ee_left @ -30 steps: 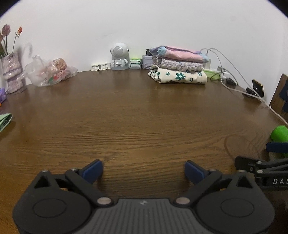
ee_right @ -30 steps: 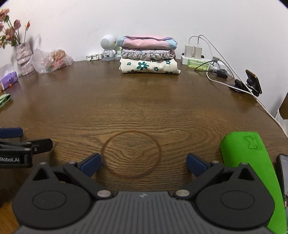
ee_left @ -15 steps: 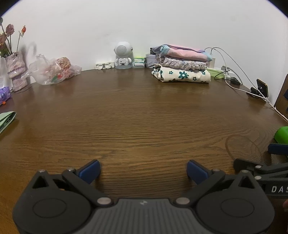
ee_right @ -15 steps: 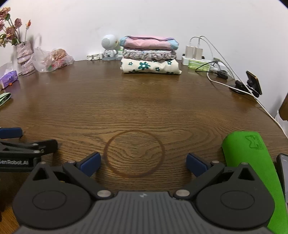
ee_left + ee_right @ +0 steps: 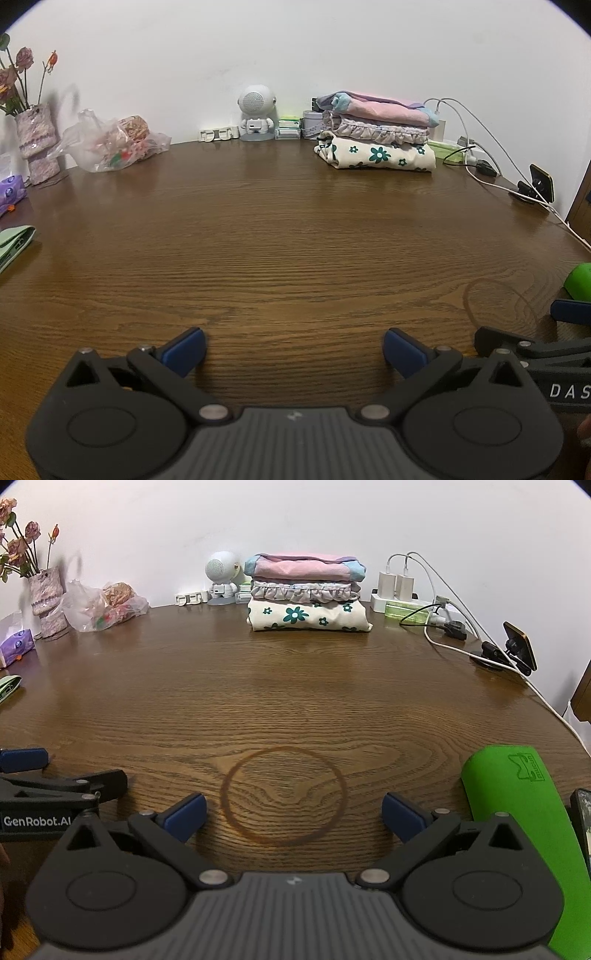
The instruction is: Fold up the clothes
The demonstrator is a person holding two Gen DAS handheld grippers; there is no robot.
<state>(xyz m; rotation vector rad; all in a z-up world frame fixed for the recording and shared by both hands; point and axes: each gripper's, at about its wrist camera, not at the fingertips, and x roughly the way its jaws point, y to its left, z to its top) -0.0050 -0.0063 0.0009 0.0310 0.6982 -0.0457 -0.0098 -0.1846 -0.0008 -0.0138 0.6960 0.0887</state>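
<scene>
I hold the left tongs [image 5: 293,345] and right tongs [image 5: 293,812] spread wide and empty, side by side low over the bare bench [image 5: 295,701]. The folded clothes [image 5: 308,592] sit stacked at twelve o'clock by the wall. Reaching there, I risk snagging the charger cables [image 5: 443,627] at one o'clock or toppling the stack.
</scene>
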